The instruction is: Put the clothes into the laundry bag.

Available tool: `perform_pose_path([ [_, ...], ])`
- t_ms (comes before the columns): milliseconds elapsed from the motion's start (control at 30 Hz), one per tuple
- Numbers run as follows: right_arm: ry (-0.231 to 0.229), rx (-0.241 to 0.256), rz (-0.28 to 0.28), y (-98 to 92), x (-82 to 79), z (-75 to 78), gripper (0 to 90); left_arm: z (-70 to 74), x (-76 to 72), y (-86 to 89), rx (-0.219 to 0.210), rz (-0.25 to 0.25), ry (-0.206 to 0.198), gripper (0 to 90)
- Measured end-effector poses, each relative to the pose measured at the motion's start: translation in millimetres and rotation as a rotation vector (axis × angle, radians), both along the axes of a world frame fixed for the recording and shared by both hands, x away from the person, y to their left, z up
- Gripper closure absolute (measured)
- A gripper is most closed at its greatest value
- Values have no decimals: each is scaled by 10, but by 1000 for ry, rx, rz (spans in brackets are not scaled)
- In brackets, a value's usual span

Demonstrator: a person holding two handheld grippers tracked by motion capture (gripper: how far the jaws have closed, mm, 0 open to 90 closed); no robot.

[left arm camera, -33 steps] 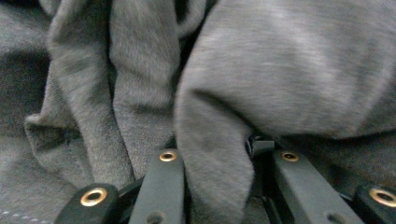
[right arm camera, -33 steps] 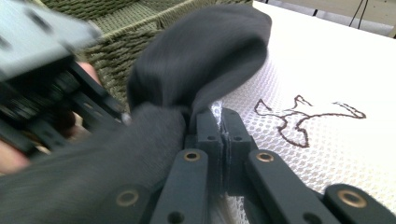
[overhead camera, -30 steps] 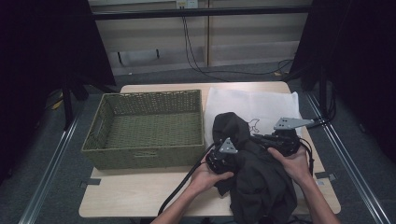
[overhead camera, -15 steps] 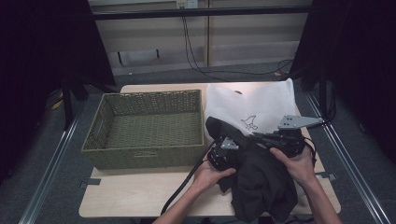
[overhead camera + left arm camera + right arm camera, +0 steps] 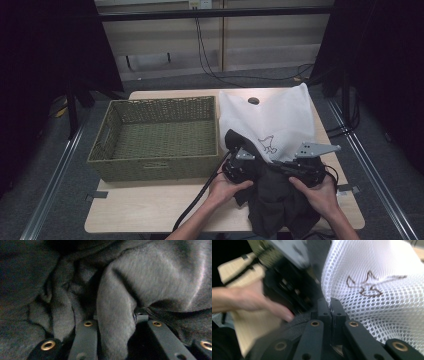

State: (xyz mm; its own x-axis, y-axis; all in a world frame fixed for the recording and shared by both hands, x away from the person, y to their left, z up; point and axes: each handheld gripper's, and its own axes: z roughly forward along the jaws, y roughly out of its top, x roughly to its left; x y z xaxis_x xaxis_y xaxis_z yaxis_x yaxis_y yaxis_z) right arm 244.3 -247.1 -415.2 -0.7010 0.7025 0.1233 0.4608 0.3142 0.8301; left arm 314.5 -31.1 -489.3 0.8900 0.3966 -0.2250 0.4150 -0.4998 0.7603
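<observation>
dark garment (image 5: 280, 205) is being worked into the white mesh laundry bag (image 5: 275, 120), by the look of it; the garment lies bunched at the near right edge of the table (image 5: 150, 210), partly hanging over it, with its upper fold overlapping the bag's near edge. in the left gripper view a thick fold of the grey-black fabric (image 5: 117, 322) is seen between the jaws of the left gripper (image 5: 239, 165), so it is judged to be clamped on the garment. in the right gripper view the jaws of the right gripper (image 5: 330, 308) are pressed together on the hem of the mesh bag (image 5: 374, 290), beside its stitched bird outline (image 5: 372, 285). the wicker basket (image 5: 160, 137) stands to the left, apart from both.

the step in hand is judged to be the opening of the bag's mouth while the garment is fed in. for the next move, the mesh edge would need to be lifted clear and the held fold pushed under it, without the hem slipping.
</observation>
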Motion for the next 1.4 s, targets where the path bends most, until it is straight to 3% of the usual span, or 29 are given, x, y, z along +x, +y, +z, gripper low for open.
perform_pose_path([
  [33,5,7,-5,-14,7,-44,891,0,48,30,5,-43,-45,705],
  [67,7,3,-8,-20,11,-87,891,-8,29,35,-16,-40,-34,696],
  [133,9,-26,-13,-31,27,-140,891,0,-14,75,-28,-49,-52,673],
  [200,24,-19,-29,-87,60,-176,891,19,-80,129,-41,-51,-40,649],
  [367,42,-38,-49,-130,92,-265,891,122,-179,288,-53,-74,-38,582],
  [400,42,-36,-52,-135,100,-275,891,151,-198,314,-51,-73,-57,579],
  [500,44,-40,-58,-130,111,-290,891,233,-216,408,-54,-82,-64,570],
  [600,48,-38,-63,-148,124,-299,891,367,-240,532,-94,-100,-84,568],
  [700,49,-36,-64,-152,129,-304,891,572,-252,698,-196,-137,-117,607],
  [800,48,-34,-64,-151,134,-301,891,773,-153,787,-198,-116,-167,607],
  [900,42,-38,-63,-148,130,-297,891,922,-12,831,-216,-81,-193,549],
  [1067,41,-34,-63,-151,132,-296,891,1084,198,833,-242,-59,-209,431],
  [1133,39,-34,-63,-149,129,-294,891,1107,255,775,-207,-38,-183,379],
  [1167,41,-33,-62,-149,129,-292,891,1099,266,731,-182,-43,-194,375],
  [1200,42,-33,-61,-151,130,-290,890,1071,274,677,-156,-38,-203,375],
  [1300,38,-31,-61,-152,124,-281,891,953,302,549,-99,-49,-173,386],
  [1367,33,-31,-65,-152,116,-271,891,897,260,485,-60,-63,-188,551],
  [1400,33,-29,-65,-154,116,-270,891,879,231,471,-63,-80,-192,668],
])
